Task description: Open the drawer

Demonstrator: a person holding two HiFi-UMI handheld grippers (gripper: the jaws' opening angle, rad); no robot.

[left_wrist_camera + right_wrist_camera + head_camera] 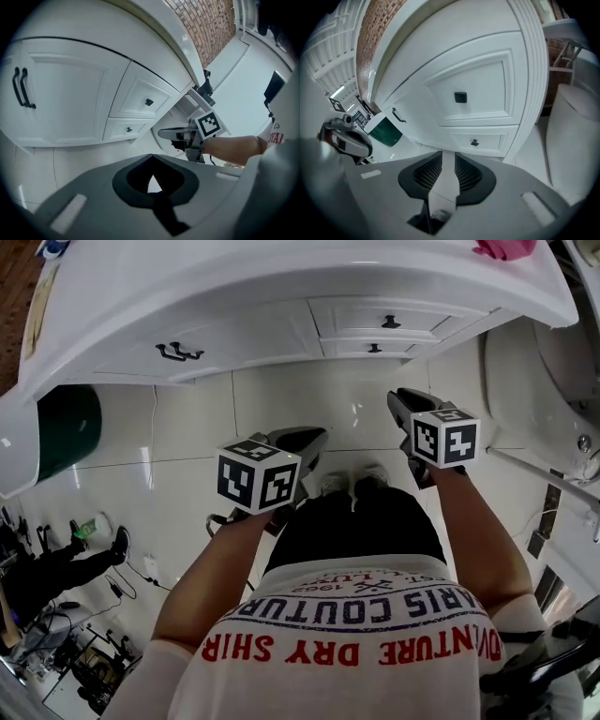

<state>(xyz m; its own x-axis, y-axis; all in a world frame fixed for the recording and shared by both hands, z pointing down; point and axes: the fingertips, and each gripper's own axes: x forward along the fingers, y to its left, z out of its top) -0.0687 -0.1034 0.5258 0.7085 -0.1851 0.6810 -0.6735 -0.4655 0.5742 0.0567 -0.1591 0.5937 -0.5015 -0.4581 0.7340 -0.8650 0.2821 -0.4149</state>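
A white cabinet (281,296) has two small drawers at its right end, both closed. The upper drawer (380,315) (480,89) and the lower drawer (375,350) (480,140) each have a black knob. My right gripper (401,401) (448,157) hangs in front of and below them, apart from the cabinet. It is open by a narrow slit and holds nothing. My left gripper (314,437) (151,155) is lower and further left over the floor. It is shut with its tips touching and is empty. The left gripper view shows both drawers (140,101) and the right gripper (168,134).
Double cupboard doors with black handles (178,352) sit left of the drawers. A dark green bin (66,427) stands at the cabinet's left end. A white rounded appliance (553,381) stands to the right. A pink item (506,247) lies on the counter. Cables and clutter (84,549) lie at the left.
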